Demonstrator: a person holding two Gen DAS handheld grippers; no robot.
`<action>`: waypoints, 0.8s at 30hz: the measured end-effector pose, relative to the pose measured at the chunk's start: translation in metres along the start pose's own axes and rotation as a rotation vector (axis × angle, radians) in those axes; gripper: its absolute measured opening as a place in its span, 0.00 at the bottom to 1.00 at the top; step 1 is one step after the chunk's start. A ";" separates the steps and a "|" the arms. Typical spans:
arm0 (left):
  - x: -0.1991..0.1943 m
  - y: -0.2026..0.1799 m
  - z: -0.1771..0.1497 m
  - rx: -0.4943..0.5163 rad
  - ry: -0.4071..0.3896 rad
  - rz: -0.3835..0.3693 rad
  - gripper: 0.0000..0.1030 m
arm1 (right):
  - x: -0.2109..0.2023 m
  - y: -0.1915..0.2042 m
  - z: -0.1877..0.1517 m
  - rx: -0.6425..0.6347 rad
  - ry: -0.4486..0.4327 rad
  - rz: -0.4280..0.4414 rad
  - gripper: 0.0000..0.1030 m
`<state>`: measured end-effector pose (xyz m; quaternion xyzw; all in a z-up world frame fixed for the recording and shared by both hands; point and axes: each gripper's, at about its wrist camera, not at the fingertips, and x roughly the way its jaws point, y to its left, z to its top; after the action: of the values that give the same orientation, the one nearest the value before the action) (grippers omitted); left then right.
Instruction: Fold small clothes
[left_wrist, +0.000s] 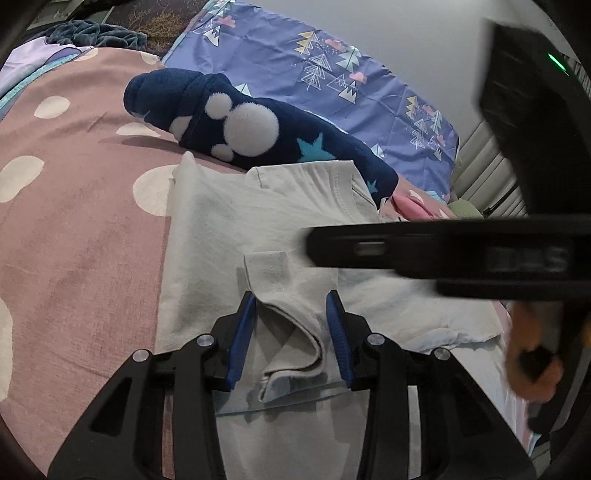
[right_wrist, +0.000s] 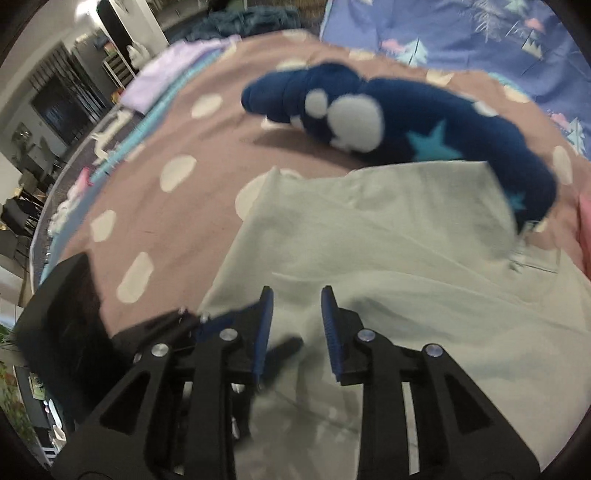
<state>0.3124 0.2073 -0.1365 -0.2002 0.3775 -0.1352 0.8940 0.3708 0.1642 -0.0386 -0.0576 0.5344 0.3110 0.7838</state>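
Spread across a dusty-pink bedcover with cream dots (left_wrist: 74, 229): a pale grey T-shirt (left_wrist: 229, 218), the landmark here. Beyond its far edge, touching and partly lapping its collar end, a rolled navy fleece blanket with white blobs and teal stars (left_wrist: 258, 129); farther behind that, a lilac-blue sheet printed with trees (left_wrist: 332, 74). Off the shirt's far left, folded lilac cloth (right_wrist: 177, 74) at the bed's edge. Crossing above the shirt's right half, blurred, the right gripper's black body (left_wrist: 461, 254), blocking that side. On the shirt itself, a sleeve folded inward with a small hemmed loop raised between the left gripper (left_wrist: 291, 332) pads, jaws partly apart, not pinching. Over the shirt's near hem, right gripper (right_wrist: 297, 325) narrowly parted, nothing between.
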 end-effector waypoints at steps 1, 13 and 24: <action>0.000 0.000 0.000 0.002 0.002 0.002 0.39 | 0.009 0.004 0.004 0.002 0.019 0.002 0.28; -0.003 0.003 0.001 -0.009 0.023 -0.004 0.39 | 0.025 0.015 0.015 -0.034 -0.044 -0.089 0.08; -0.001 0.012 0.002 0.003 0.084 0.071 0.03 | 0.028 -0.015 0.025 0.070 -0.113 -0.003 0.26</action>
<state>0.3144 0.2183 -0.1403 -0.1797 0.4212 -0.1122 0.8819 0.4056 0.1746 -0.0562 -0.0132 0.4999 0.2938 0.8146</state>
